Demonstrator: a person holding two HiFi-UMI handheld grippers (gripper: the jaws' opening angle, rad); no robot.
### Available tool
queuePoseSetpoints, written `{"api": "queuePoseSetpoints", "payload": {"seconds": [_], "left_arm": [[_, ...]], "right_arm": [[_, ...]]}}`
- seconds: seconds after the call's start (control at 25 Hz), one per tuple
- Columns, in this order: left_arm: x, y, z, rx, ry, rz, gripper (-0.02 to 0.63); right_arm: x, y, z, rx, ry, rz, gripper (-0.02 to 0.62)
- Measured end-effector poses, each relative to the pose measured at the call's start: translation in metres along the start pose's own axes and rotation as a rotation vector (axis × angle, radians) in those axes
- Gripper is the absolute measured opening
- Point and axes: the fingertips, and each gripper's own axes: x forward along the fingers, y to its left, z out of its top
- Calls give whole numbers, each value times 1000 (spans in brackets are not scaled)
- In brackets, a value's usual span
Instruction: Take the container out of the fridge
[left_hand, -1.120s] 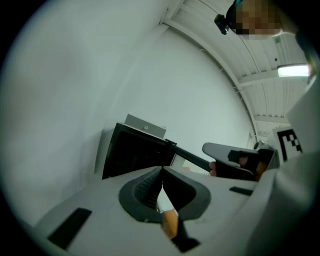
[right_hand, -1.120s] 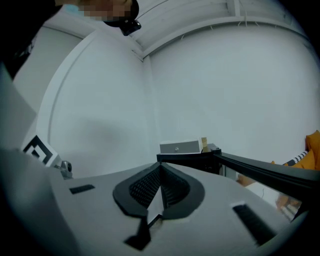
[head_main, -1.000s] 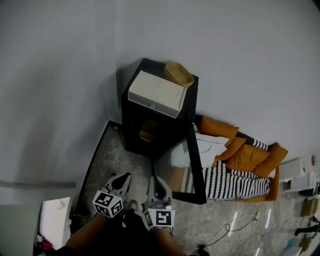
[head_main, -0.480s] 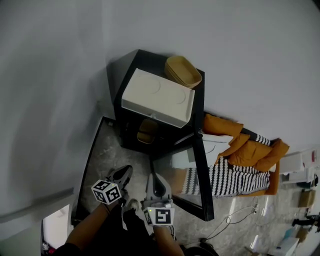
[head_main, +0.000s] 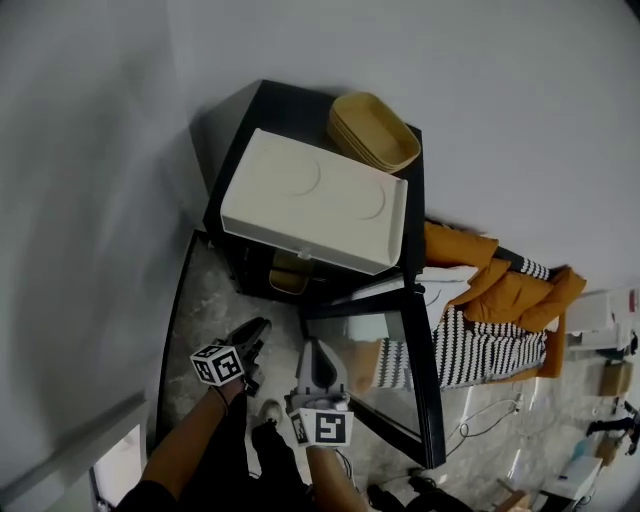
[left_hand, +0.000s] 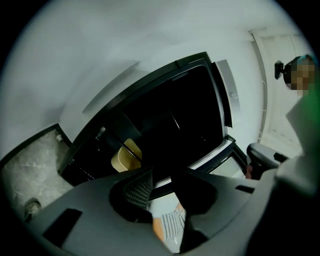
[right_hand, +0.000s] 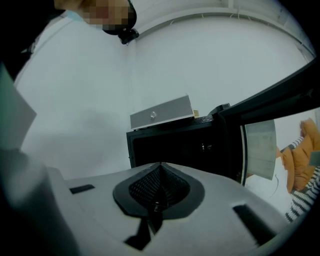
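Observation:
A black mini fridge (head_main: 262, 262) stands against the wall with its glass door (head_main: 395, 350) swung open to the right. Inside it, on a shelf, sits a tan container (head_main: 288, 275), which the left gripper view shows as a tan container (left_hand: 125, 157) in the dark interior. My left gripper (head_main: 260, 328) hovers in front of the opening, short of the container; its jaws are opening, and between the left gripper (left_hand: 162, 176) fingers there is nothing. My right gripper (head_main: 316, 347) hangs beside it near the door's edge, and the right gripper (right_hand: 160, 166) is shut and empty.
A white box (head_main: 315, 205) lies on top of the fridge, with stacked tan trays (head_main: 375, 130) behind it. Orange and striped cushions (head_main: 490, 320) lie to the right behind the door. The floor (head_main: 205, 300) is grey stone, and cables lie at the lower right.
The view has shifted nearer to and more over the fridge. Both grippers have stayed low in front of the opening, the left edging slightly toward it.

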Motion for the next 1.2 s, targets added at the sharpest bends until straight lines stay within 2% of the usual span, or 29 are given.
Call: {"api": "queuePoseSetpoints", "payload": {"seconds": [0.08,0.28,0.56,1.0,1.2], "left_arm": [[17,13,-7,-38,12,-24,123],[50,45,-23,-199,22,-68,201],[81,80,-29,-286,-6,-61,222],[118,112,-34,-308,2,-86,255],[126,121,-36,-368,-20,-100,272]], "right_arm": [[6,-7,-6,-10,11,-4,0],[9,-17,-19,11,19,-23,0],[12,-20,-34,43,31,-10,0],[23,-27,-52,53,62,-13,0],[25,-28,-54,57,51,-15,0]]}}
